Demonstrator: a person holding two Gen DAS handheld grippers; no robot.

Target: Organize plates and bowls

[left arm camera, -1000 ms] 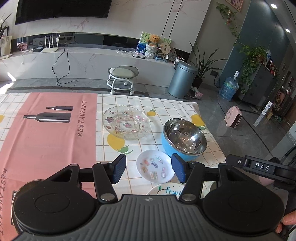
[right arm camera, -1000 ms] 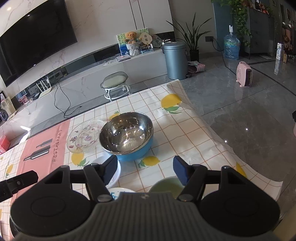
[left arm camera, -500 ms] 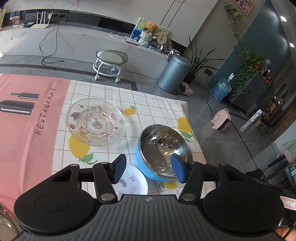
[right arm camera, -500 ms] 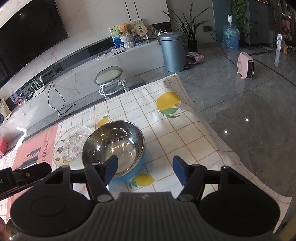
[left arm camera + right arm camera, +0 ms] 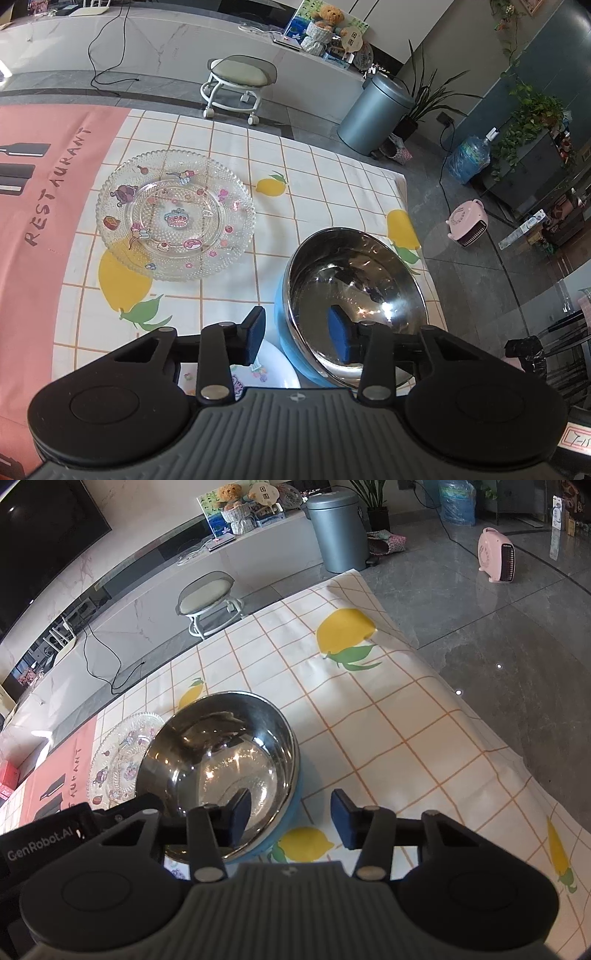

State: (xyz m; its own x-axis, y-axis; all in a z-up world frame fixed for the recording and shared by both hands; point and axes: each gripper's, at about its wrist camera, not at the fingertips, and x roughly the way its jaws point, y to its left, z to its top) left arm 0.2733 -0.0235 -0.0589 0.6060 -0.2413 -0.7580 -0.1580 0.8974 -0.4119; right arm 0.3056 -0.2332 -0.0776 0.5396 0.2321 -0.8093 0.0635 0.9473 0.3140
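A steel bowl with a blue outside (image 5: 354, 280) (image 5: 221, 753) stands on the checked tablecloth near the table's right end. My left gripper (image 5: 297, 338) straddles its near-left rim, one pad outside and one inside; the jaws are closing and the pads stand clear of the wall. My right gripper (image 5: 290, 819) straddles the near-right rim the same way, also closing, with gaps on both sides. A patterned glass plate (image 5: 175, 216) (image 5: 122, 753) lies left of the bowl. A small white plate with stickers (image 5: 273, 373) lies partly hidden under the left gripper.
The tablecloth's right edge (image 5: 461, 701) drops to the grey floor close beside the bowl. The left gripper's body (image 5: 44, 845) shows at the left of the right wrist view. A stool (image 5: 240, 74), a metal bin (image 5: 373, 114) and a pink heater (image 5: 467, 225) stand beyond the table.
Both grippers have come forward and down onto the steel bowl, and their jaws have narrowed around its rim. The fruit plate and green dish have dropped out of view.
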